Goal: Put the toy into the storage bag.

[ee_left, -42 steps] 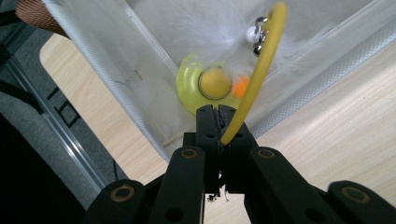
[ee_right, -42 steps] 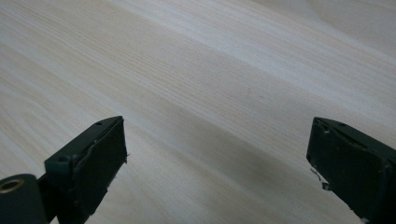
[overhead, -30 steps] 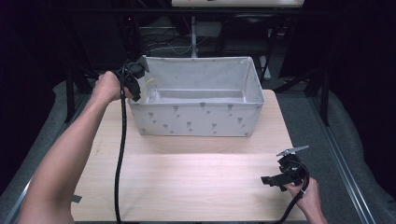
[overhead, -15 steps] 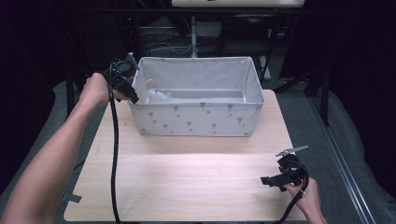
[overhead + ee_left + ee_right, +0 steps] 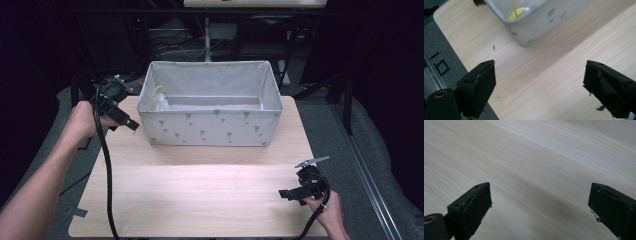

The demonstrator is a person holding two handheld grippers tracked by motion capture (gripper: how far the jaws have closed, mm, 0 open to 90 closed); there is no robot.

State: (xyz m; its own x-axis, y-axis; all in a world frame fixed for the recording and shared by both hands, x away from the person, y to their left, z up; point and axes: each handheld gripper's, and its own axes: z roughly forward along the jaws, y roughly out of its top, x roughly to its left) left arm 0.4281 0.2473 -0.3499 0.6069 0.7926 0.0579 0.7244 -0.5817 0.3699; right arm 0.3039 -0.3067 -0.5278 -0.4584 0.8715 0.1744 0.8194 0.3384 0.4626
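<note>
A grey fabric bin [image 5: 210, 127] with a small printed pattern sits at the twelve o'clock end of a light wooden table [image 5: 200, 200], its open top facing up. Inside it, against the wall at about nine o'clock, lies a pale item with a thin yellow loop [image 5: 156, 95] rising from it (what it is cannot be made out).

The left gripper [image 5: 131, 124] is held in the person's left hand [image 5: 82, 120] at about ten o'clock on the table, just beside the bin's left end and apart from it. In the left gripper view its two black jaws stand wide apart with nothing between them, over bare wood near the table's edge; the bin's rounded corner [image 5: 534, 27] shows ahead, with something yellow-green [image 5: 517, 12] seen just inside its rim.

The right gripper [image 5: 286, 194] is in the right hand [image 5: 327, 212] at about five o'clock, low over the table and well apart from the bin. Its jaws are likewise spread and empty, with plain wood grain [image 5: 536, 170] between them in the right gripper view. A black cable [image 5: 106, 185] trails from the left gripper toward six o'clock.
</note>
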